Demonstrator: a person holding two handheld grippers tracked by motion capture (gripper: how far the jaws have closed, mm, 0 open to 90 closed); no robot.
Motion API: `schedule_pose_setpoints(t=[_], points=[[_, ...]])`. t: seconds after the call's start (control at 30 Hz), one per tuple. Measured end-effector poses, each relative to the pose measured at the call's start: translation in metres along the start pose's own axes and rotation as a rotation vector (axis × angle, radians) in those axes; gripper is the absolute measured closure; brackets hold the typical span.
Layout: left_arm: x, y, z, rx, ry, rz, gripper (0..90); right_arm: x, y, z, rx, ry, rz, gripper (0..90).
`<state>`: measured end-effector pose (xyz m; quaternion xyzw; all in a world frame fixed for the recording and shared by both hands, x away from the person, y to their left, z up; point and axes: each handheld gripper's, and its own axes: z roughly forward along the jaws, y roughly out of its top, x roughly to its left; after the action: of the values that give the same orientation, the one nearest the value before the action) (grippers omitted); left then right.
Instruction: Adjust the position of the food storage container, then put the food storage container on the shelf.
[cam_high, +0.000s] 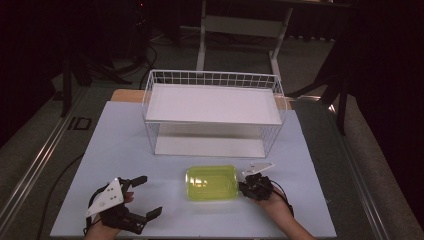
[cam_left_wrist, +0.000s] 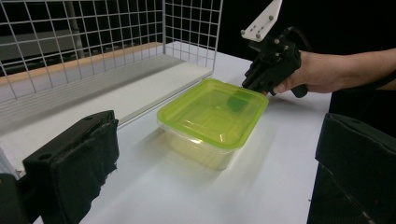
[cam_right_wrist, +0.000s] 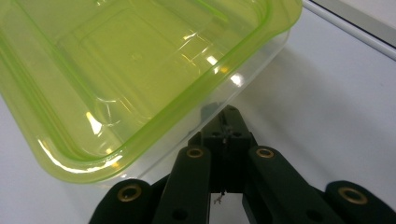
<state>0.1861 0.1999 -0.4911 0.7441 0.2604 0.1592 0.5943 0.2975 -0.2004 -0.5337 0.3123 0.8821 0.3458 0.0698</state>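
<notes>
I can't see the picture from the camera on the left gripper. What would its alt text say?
A clear box with a green lid sits on a white table, the right gripper at its far corner. A white wire basket stands beside it; the left gripper has its jaws open in the foreground.

Table (cam_high: 125, 150) carries a wire basket (cam_high: 215, 80) at the far centre, a flat board (cam_high: 212, 104) lying in it. Lidded container (cam_high: 212, 183) sits on the table just near of the basket, centre. Right gripper (cam_high: 248, 186) at the container's right edge, touching it. Left gripper (cam_high: 145, 197) at near left, well apart from the container.
</notes>
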Motion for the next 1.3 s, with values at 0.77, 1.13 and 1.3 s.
schedule_pose_setpoints(t=[0.77,1.13,1.3], points=[[-0.001,0.003,0.006,0.020,-0.014,-0.014,0.3,0.006,0.001,-0.041,-0.088,-0.087,-0.025,68.1],[-0.003,0.027,0.015,0.082,-0.007,0.001,0.3,0.022,0.020,-0.075,-0.223,-0.035,-0.041,13.3],[0.002,0.040,0.023,0.083,-0.071,-0.066,0.3,0.027,0.026,-0.078,-0.290,-0.075,-0.019,13.7]])
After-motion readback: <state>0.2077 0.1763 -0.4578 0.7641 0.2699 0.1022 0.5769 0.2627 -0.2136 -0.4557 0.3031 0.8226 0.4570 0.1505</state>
